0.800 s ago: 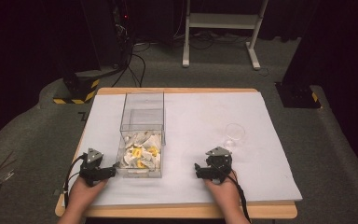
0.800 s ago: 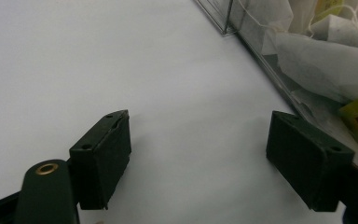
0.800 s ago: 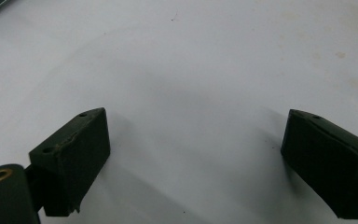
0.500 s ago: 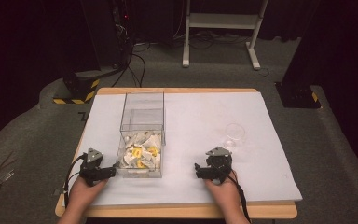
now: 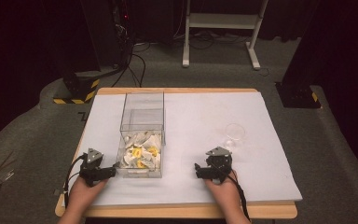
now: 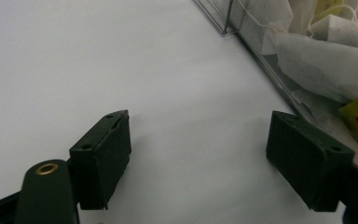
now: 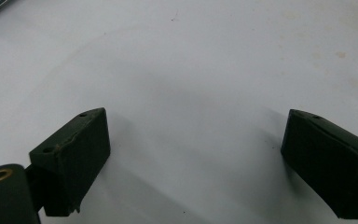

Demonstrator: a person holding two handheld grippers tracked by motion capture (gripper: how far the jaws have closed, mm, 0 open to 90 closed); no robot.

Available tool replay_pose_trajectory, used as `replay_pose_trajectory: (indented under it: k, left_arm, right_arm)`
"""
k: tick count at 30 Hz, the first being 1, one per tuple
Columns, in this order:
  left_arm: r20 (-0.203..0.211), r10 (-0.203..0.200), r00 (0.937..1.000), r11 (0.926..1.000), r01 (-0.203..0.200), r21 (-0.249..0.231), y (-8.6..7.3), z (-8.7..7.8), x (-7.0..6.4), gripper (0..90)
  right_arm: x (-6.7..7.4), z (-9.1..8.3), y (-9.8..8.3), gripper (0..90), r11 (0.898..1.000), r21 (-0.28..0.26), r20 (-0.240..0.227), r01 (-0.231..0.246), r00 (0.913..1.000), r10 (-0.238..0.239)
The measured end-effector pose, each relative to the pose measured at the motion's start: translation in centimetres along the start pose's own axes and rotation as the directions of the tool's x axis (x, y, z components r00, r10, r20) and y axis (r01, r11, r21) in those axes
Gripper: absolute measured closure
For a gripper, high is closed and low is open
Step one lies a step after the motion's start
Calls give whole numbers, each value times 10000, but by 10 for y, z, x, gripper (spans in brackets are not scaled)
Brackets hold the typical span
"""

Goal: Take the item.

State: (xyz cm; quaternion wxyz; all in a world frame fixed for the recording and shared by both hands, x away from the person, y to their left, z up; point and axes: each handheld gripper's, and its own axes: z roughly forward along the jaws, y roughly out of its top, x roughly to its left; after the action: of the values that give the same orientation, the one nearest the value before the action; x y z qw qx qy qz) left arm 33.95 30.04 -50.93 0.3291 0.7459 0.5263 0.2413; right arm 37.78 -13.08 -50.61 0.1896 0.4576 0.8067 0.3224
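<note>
Resting wide open and empty on the table [image 5: 261, 121], both tongs flank the clear box [image 5: 142, 140] of tea bags [image 5: 141, 151]; left tongs [image 5: 109, 171], just beside its near-left wall, could nudge it; right tongs [image 5: 196, 169] could topple the glass [image 5: 234, 133].

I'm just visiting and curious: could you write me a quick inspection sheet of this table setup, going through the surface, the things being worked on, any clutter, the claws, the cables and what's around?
Surface: white sheet over a wooden table, a few faint specks.
Job's things: clear plastic box holding tea bags at its near end; a clear glass farther right.
Clutter: nothing seen on the sheet.
Claws: left claw open, empty, resting beside the box's near left corner; right claw open, empty, over bare sheet near the glass.
Cables: a black cable trails from each claw back along the hand; more cables on the floor behind.
Surroundings: grey carpet, white stand, black posts with yellow-black striped bases.
</note>
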Motion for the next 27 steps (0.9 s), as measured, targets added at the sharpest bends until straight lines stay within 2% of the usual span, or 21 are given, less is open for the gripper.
replay_pose_trajectory:
  k: [22, 27]
  left_arm:
    - [4, 2, 10000, 10000, -2, 19, 0, 0, 0, 220]
    - [5, -13, 10000, 10000, 13, 22, 0, 0, 0, 220]
  right_arm:
    - [0, 0, 0, 80, 10000, 8, 14, 16, 10000, -16]
    - [0, -4, 1, 93, 9998, -181, -2, -101, 9999, 101]
